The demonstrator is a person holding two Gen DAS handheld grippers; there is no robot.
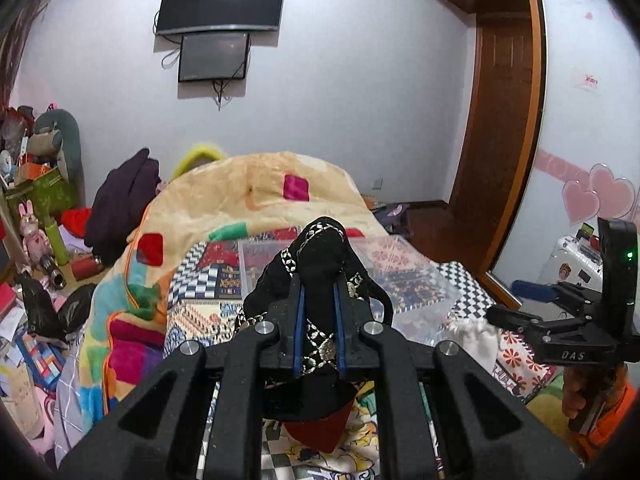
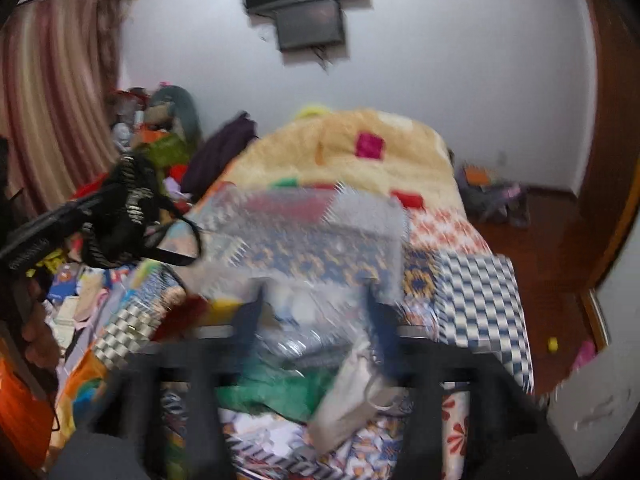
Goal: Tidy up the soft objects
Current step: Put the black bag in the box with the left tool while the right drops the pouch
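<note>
My left gripper (image 1: 319, 284) is shut on a black pouch with silver trim (image 1: 320, 256) and holds it above the bed, in front of a clear plastic box (image 1: 400, 276). The same pouch shows at the left of the right wrist view (image 2: 124, 216), hanging from the left gripper. My right gripper (image 2: 316, 312) is open and empty, blurred by motion, over the near edge of the clear box (image 2: 304, 240). A white drawstring pouch (image 2: 348, 396) and a green cloth (image 2: 280, 392) lie on the bed just under it. The right gripper also shows in the left wrist view (image 1: 560, 320).
A patchwork bedspread (image 2: 476, 292) covers the bed, with a heaped yellow blanket (image 1: 248, 200) at the far end. Clutter and toys (image 1: 36, 208) crowd the left side. A wooden wardrobe (image 1: 504, 120) stands on the right.
</note>
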